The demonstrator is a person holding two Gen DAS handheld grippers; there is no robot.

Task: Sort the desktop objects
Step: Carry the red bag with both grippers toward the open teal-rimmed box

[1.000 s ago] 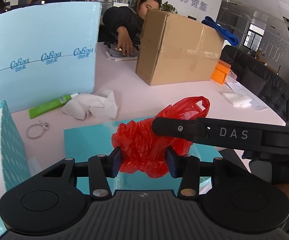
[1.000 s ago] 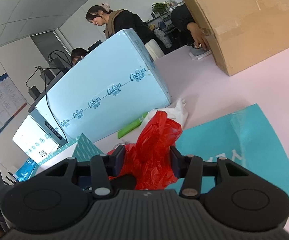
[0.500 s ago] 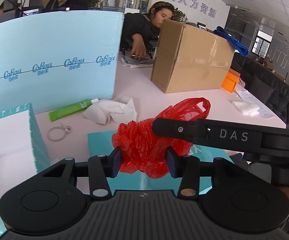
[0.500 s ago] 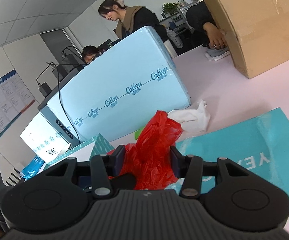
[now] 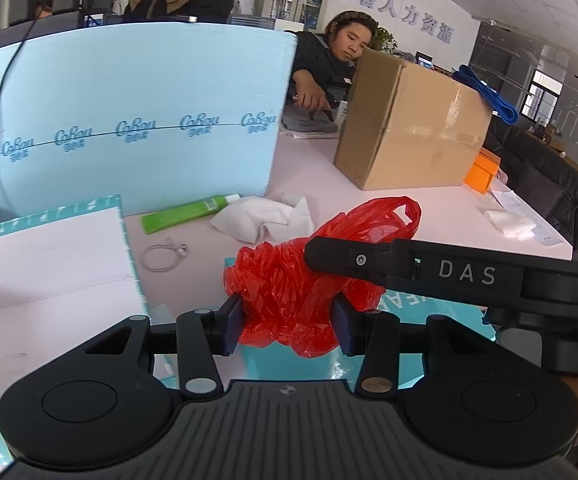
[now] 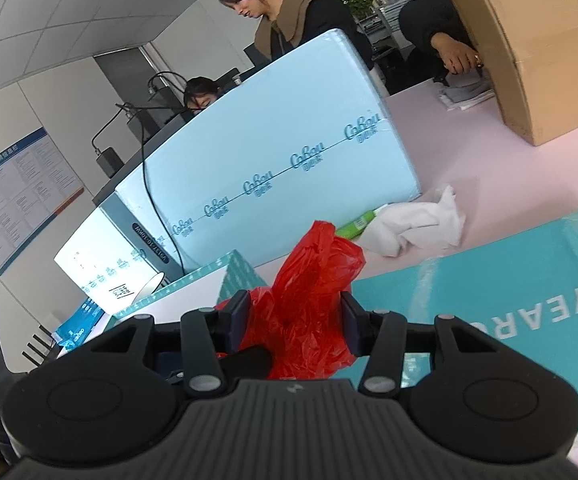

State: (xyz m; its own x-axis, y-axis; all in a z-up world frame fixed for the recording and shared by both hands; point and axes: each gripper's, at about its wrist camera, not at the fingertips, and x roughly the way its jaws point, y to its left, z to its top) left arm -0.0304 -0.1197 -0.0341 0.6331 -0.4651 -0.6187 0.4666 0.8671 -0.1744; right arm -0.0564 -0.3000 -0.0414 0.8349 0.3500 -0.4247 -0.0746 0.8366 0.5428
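Observation:
A crumpled red plastic bag (image 5: 301, 280) is held in the air between both grippers. My left gripper (image 5: 287, 322) is shut on its lower part. My right gripper (image 6: 295, 322) is shut on the same bag (image 6: 309, 300); its black finger (image 5: 409, 266) crosses the left wrist view from the right. Below lie a teal box lid (image 6: 509, 292) and a teal box with a white top (image 5: 41, 256). On the pink table lie a green tube (image 5: 187, 214), a crumpled white tissue (image 5: 265, 218) and a metal ring (image 5: 163, 254).
A tall light-blue foam board (image 5: 129, 120) stands behind the objects. A large cardboard box (image 5: 409, 128) stands at the back right, with an orange box (image 5: 483, 170) beside it. People sit and stand behind the table. White papers (image 5: 509, 220) lie far right.
Both grippers have carried the red bag to the left, from over the teal lid toward the white-topped teal box. Their hold on the bag is unchanged.

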